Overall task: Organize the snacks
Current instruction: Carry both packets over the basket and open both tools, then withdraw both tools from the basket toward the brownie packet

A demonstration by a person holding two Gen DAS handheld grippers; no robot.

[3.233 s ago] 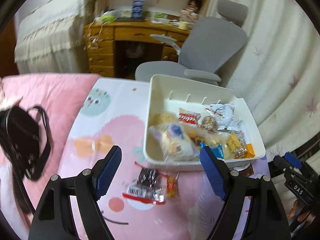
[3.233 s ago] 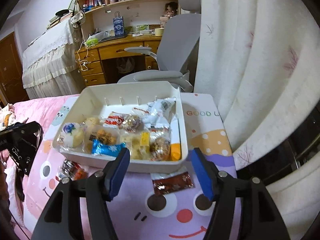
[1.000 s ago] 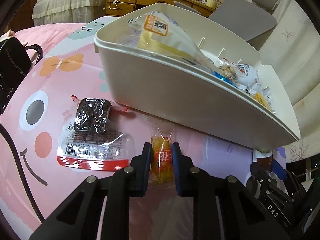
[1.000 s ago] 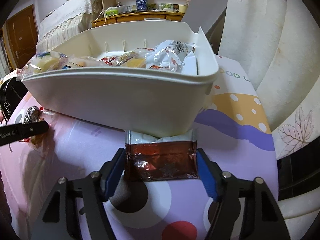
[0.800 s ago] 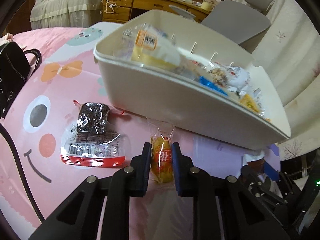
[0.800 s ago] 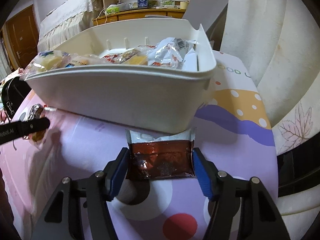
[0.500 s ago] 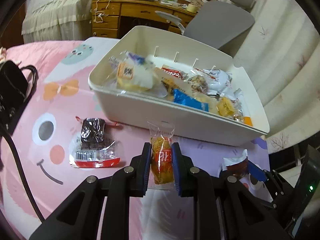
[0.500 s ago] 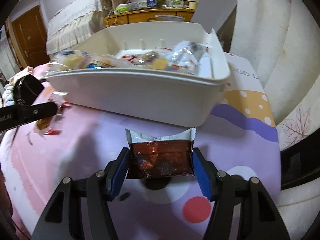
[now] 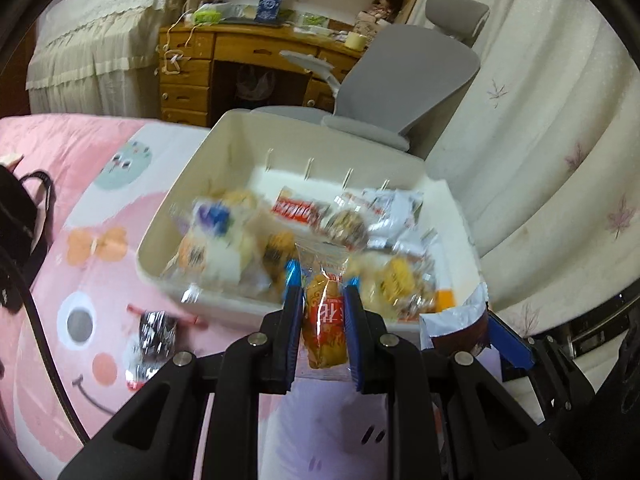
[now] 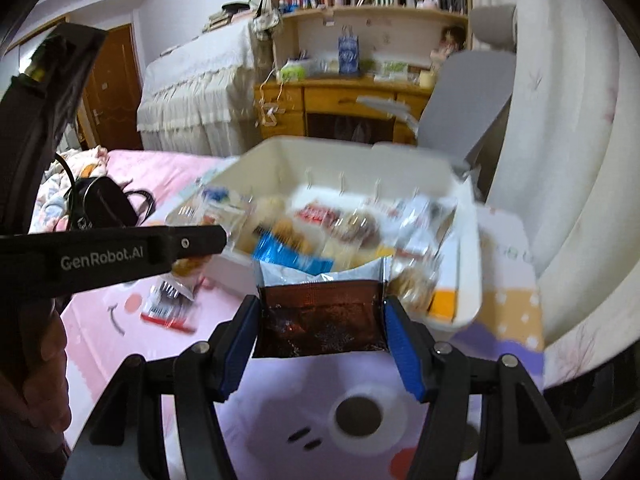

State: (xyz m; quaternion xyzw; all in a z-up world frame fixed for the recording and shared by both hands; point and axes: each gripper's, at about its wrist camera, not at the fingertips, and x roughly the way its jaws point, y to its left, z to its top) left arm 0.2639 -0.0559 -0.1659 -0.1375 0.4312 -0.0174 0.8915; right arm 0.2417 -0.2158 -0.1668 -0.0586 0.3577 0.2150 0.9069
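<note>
My left gripper point(image 9: 322, 308) is shut on an orange snack packet point(image 9: 325, 330) and holds it raised just in front of the near wall of the white snack bin point(image 9: 236, 136). My right gripper point(image 10: 322, 314) is shut on a dark red foil packet point(image 10: 320, 326), also lifted, at the bin's near edge point(image 10: 466, 320). The bin holds several wrapped snacks. A dark snack in a clear wrapper with a red edge point(image 9: 154, 338) lies on the pink bedspread left of the bin; it also shows in the right wrist view point(image 10: 170, 308). The left gripper's arm point(image 10: 108, 254) crosses the right wrist view.
A black handbag point(image 9: 16, 224) lies at the far left on the bed. A grey office chair point(image 9: 404, 92) and a wooden desk point(image 9: 224, 68) stand behind the bin. A curtain point(image 9: 540, 120) hangs on the right.
Both grippers have lifted their packets off the bedspread and risen toward the bin, which now shows from above. The dark wrapped snack stays on the bed.
</note>
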